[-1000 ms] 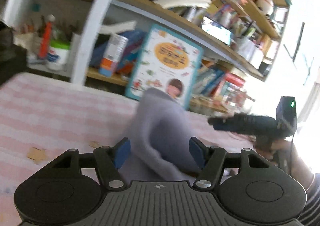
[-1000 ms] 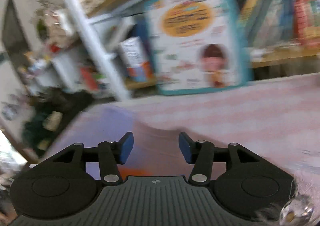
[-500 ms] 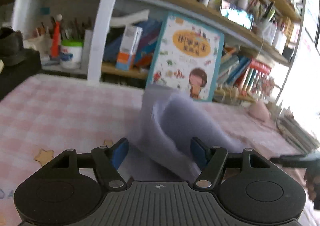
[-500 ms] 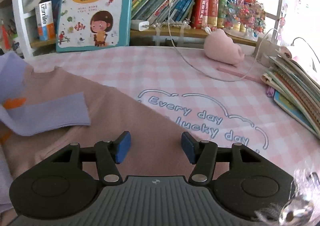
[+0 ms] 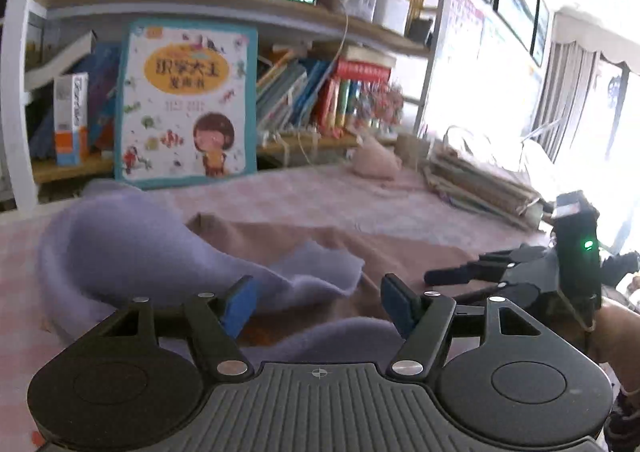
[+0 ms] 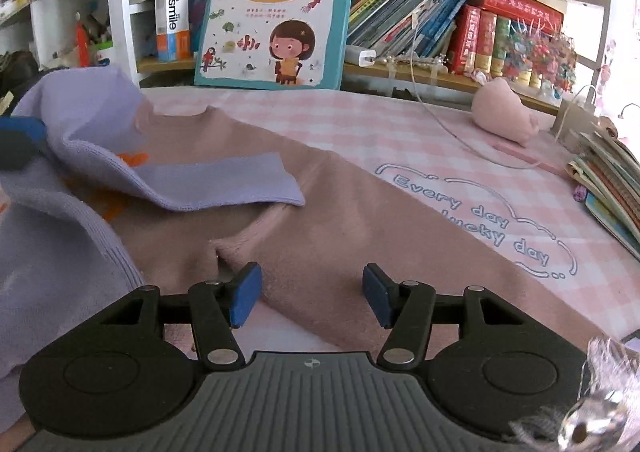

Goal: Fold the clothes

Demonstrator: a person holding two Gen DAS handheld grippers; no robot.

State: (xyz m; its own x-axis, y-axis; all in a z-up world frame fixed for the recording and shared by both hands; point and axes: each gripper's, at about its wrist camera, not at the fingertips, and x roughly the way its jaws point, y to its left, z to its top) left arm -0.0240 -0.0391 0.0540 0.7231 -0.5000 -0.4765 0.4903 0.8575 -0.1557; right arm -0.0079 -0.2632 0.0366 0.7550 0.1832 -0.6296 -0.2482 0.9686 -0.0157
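Sweater [image 6: 328, 236] brown w/ lilac sleeves, flat, half-folded.

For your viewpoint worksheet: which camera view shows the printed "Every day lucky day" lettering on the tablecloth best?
The right wrist view: the lettering lies sharp and unobstructed there. In the left wrist view no lettering can be made out on the blurred tablecloth.

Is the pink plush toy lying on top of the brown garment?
No, the pink plush toy sits apart on the checked tablecloth near the bookshelf, well beyond the brown garment.

Lilac sleeve [image 6: 48, 272] cut off left, book stack [image 6: 612, 176] cropped rt
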